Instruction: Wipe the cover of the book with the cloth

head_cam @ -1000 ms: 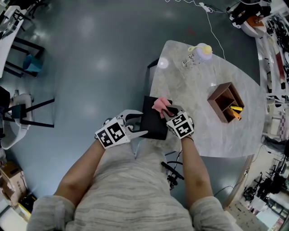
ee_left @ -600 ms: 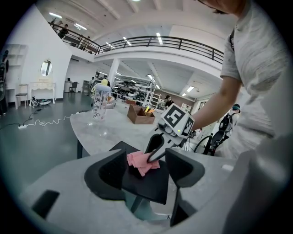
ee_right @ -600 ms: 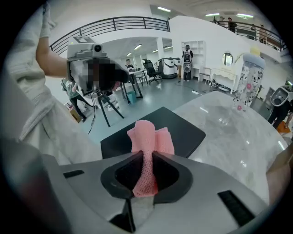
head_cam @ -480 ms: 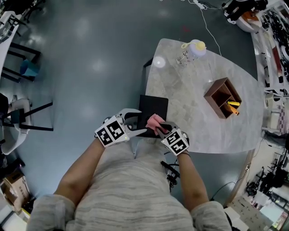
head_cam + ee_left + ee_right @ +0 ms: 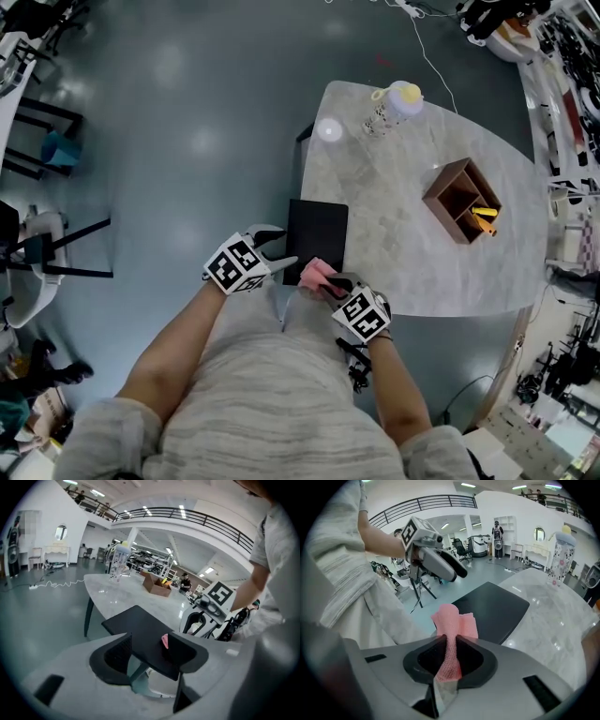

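Note:
The black book (image 5: 316, 239) lies flat on the marble table's (image 5: 412, 253) near-left edge. My left gripper (image 5: 279, 251) is at the book's near-left corner; in the left gripper view that corner (image 5: 145, 634) lies between the spread fingers (image 5: 117, 652). Its jaws have just been closing slightly, and the pads are not pressing on the book. My right gripper (image 5: 325, 281) is shut on the pink cloth (image 5: 315, 273), which sits at the book's near edge. In the right gripper view the cloth (image 5: 452, 620) bunches up out of the jaws in front of the book (image 5: 492, 606).
A patterned bottle with a yellow cap (image 5: 398, 101) stands at the table's far edge, a small clear lid (image 5: 329, 129) beside it. A wooden divided box (image 5: 461, 200) with yellow and orange items sits to the right. Grey floor lies left of the table.
My right gripper has dragged the cloth from the book's middle toward me to its near edge. My left gripper has sunk a little by the book's near-left corner.

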